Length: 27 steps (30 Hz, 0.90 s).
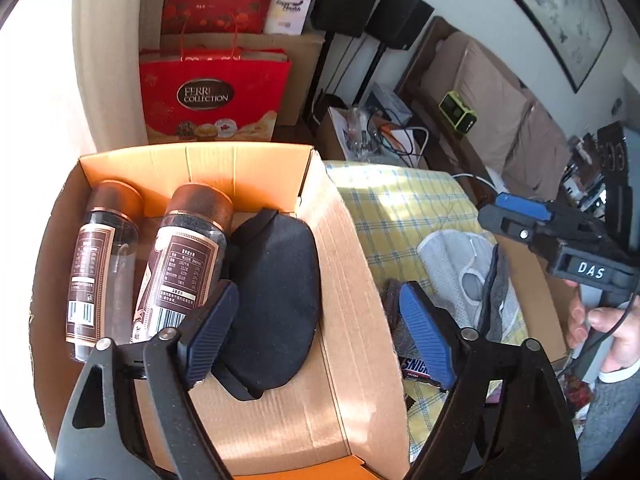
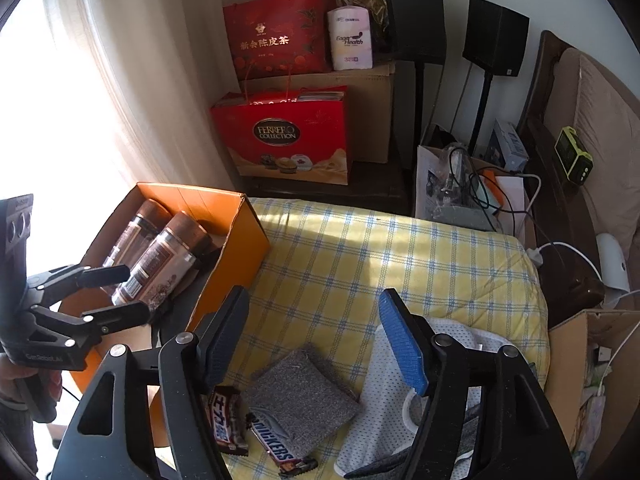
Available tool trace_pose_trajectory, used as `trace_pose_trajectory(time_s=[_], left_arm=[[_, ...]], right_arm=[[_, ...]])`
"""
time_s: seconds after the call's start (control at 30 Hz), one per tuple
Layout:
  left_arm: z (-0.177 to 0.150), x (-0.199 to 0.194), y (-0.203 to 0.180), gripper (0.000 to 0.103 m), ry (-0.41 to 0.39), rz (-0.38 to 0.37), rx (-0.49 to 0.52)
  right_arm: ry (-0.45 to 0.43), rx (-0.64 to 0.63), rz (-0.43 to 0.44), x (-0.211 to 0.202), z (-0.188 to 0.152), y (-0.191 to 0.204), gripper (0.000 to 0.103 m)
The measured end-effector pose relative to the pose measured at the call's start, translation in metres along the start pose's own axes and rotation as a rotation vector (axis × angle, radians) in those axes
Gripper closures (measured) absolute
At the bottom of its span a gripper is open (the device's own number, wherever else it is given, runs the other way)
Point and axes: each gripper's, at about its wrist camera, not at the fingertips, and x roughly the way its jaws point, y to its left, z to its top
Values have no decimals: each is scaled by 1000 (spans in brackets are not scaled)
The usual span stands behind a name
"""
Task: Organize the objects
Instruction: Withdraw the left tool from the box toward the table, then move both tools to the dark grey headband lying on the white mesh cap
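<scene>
An open cardboard box (image 1: 344, 260) (image 2: 240, 248) stands on the yellow checked bedcover (image 2: 360, 264). Two brown-lidded jars (image 1: 184, 256) (image 2: 160, 264) and a black eye mask (image 1: 276, 280) lie in it. My left gripper (image 1: 316, 320) (image 2: 132, 294) hangs open over the mask and the box's right wall, holding nothing. Over the bedcover my right gripper (image 2: 312, 308) (image 1: 496, 210) is open and empty. Below it lie a grey felt pad (image 2: 304, 396), two Snickers bars (image 2: 276, 444) (image 1: 416, 366), a lighter (image 2: 300, 466) and a white mesh face mask (image 2: 384, 412) (image 1: 456, 264).
Red gift bags (image 2: 280, 140) and a brown carton (image 2: 368, 112) stand behind the bed by the curtain. Two black speakers on stands (image 2: 496, 40), a paper bag of cables (image 2: 460, 184) and a padded headboard (image 2: 600, 128) are to the right. Another carton (image 2: 580, 360) sits beside the bed.
</scene>
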Motion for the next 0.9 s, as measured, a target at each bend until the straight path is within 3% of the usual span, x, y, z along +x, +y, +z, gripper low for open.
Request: trace_pose_trajectory(time_s=[0.07,0.13,0.4,0.9], left_arm=[[2,-9,-4,7,-23,-19,2],[3,-14,-10,1,-40,-36,5],[-2,-16,-47,0,-36,-81,66],[-27,-4,-134,0,11,-195,174]], right_arm=[[-4,-12,-21,-4,-3,0,27],[-4,-20,-42,-7,-5,-1,17],[-12,-1,-101,-26,-21,-17,9],[13,103,-183,-58,-75,-94,9]])
